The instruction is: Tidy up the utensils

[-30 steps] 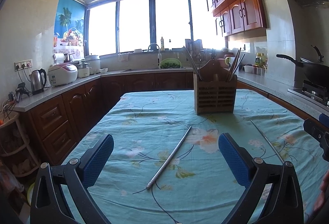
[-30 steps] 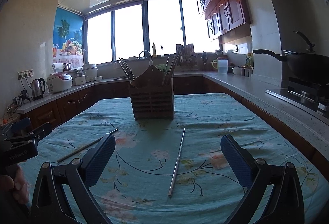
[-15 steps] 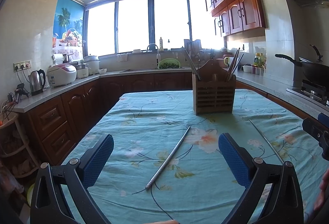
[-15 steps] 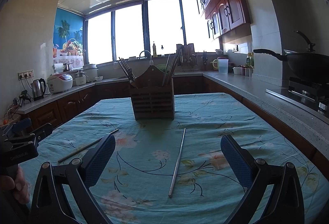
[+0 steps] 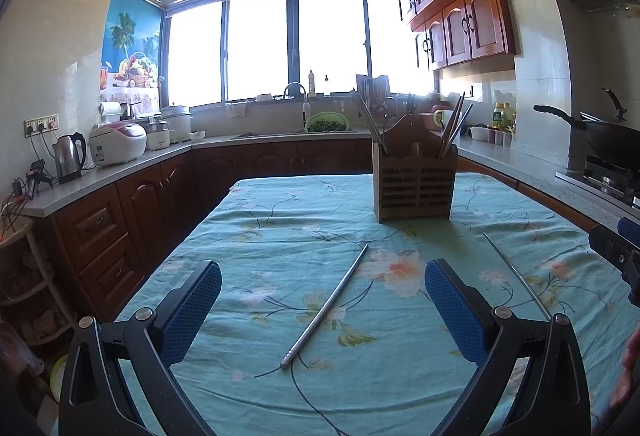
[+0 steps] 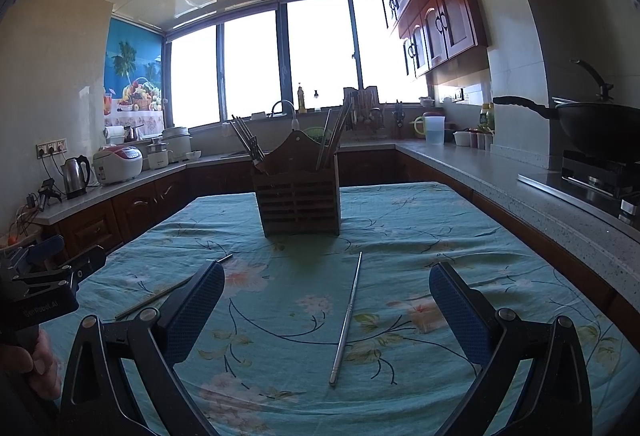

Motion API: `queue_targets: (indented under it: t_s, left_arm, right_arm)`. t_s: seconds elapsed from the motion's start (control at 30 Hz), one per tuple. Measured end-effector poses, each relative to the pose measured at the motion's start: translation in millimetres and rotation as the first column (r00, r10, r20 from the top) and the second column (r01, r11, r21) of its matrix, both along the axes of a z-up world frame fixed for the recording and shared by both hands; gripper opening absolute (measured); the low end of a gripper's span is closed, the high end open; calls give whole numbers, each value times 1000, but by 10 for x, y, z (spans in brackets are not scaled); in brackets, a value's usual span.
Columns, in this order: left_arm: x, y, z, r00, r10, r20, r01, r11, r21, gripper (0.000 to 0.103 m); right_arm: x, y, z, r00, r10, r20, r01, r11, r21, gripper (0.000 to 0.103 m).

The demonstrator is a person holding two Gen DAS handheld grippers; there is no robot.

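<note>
A wooden slatted utensil holder (image 5: 414,182) (image 6: 298,202) stands upright mid-table with several chopsticks leaning out of it. One metal chopstick (image 5: 326,304) lies on the floral cloth between the blue pads of my left gripper (image 5: 322,310), which is open and empty. A second metal chopstick (image 6: 347,318) (image 5: 516,276) lies lengthwise between the pads of my right gripper (image 6: 326,310), also open and empty. The left chopstick (image 6: 172,288) shows partly behind the right gripper's left pad. Both grippers hover just above the table's near end.
A turquoise flowered tablecloth (image 5: 304,220) covers the table. Dark wooden counters wrap around it, with a kettle (image 5: 70,156) and rice cooker (image 5: 118,144) on the left and a wok (image 6: 596,126) on a stove on the right. A hand (image 6: 28,360) holds the left gripper.
</note>
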State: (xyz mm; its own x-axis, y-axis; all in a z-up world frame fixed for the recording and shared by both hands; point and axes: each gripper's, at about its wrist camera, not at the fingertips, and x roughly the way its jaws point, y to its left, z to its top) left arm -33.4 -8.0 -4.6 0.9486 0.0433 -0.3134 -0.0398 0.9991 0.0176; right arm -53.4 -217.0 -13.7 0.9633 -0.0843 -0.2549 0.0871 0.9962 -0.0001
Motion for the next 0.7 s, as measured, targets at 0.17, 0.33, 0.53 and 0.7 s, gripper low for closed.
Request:
queue_targets:
  t_s: [0.17,0.33,0.53,0.7]
  left_arm:
    - [-7,-11,2,1000,3,6,-3,1000,1,102]
    - [-18,-13,-1,1000,3,8,-3,1000,-4,102]
    - [-8,-31,2,1000,-4,4,4,1000,-4,102]
    - [-3,-63,2,1000,-9,1,9,1000,-2,102]
  right_arm:
    - [-4,1,11,1000,2,4,-2,1000,3,103]
    - [-6,-3,31,1000,4,9,-4,1000,7,103]
    - [0,-13,47,1000,7,10,-7,1000,9,103]
    - [1,-10,57,1000,8,9,-8,1000,12,103]
